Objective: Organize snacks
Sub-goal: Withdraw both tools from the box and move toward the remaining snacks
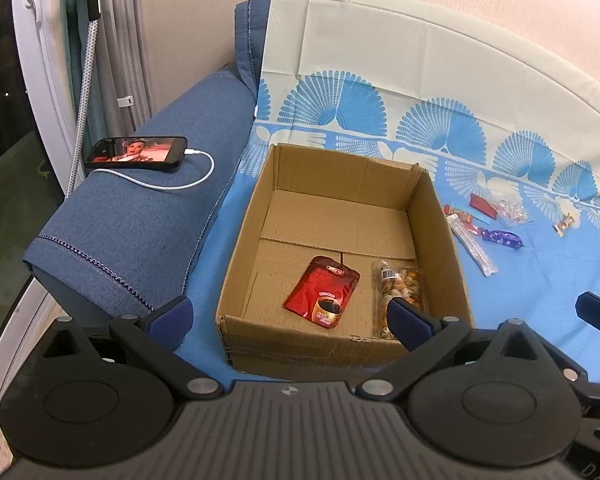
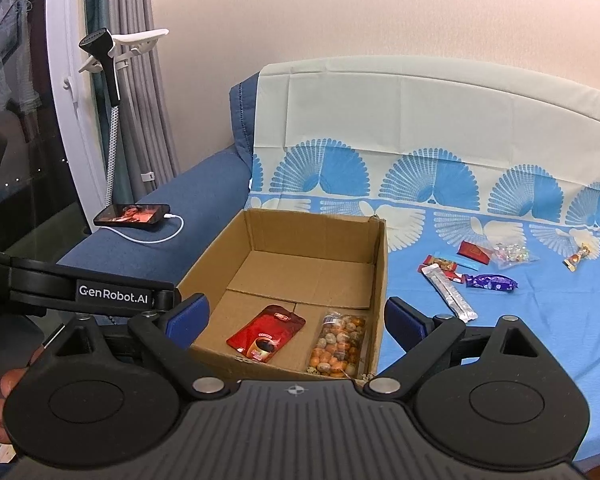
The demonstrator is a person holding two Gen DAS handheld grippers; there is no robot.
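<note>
Fingers (image 1: pixel 168 316) on both grippers are hanging spread and empty over the box (image 1: pixel 236 264), where a red pouch (image 1: pixel 323 294) and nuts (image 2: pixel 338 342) are sitting; candies (image 2: pixel 490 281) right of it are waiting for sorting.

Hidden and cut-off parts

The nut bag's (image 1: pixel 398 286) near end sits behind a blue pad; the candy bag's (image 2: pixel 511 255) print is too small to read.

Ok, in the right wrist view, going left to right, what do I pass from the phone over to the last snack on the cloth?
phone → box → silver stick → purple candy → clear candy bag → lone candy
</note>
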